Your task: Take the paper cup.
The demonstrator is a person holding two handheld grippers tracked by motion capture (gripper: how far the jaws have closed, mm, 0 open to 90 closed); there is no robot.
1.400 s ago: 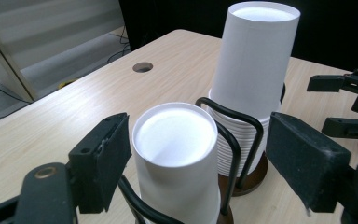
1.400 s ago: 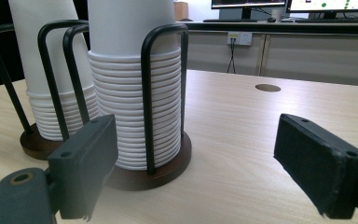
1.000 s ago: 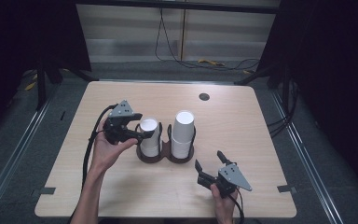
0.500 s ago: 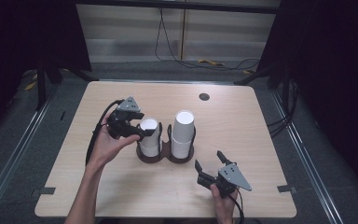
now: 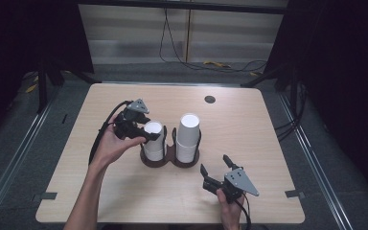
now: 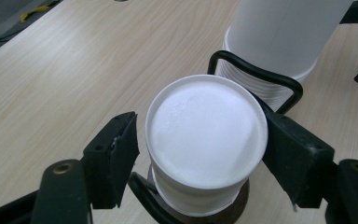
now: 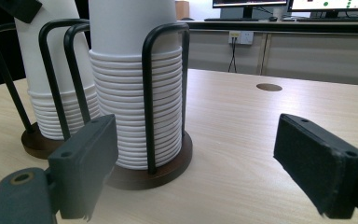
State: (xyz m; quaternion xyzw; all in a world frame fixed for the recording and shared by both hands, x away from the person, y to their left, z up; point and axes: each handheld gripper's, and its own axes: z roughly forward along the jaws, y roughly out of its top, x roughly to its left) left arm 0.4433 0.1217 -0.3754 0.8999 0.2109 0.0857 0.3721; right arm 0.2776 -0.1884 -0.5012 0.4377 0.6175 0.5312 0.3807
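Two stacks of upturned white paper cups stand in a dark double holder (image 5: 170, 160) with black wire loops, mid-table. My left gripper (image 5: 148, 130) is at the top of the left stack (image 5: 153, 143). In the left gripper view it (image 6: 198, 123) is open, its jaws on either side of the top cup (image 6: 207, 144): a narrow gap shows at the left pad (image 6: 116, 158) and the right pad (image 6: 289, 158) is at the rim. The taller right stack (image 5: 188, 136) stands beside it. My right gripper (image 5: 214, 164) rests open and empty on the table, in front and to the right of the holder.
The right gripper view looks along the table at the nearer stack (image 7: 130, 93) and the holder's base (image 7: 144, 175). A round hole (image 5: 210, 99) sits in the tabletop (image 5: 268, 143) at the far right. Cables lie on the floor beyond the table.
My left gripper has shifted slightly right and farther over the top of the left stack. The right gripper has stayed where it was.
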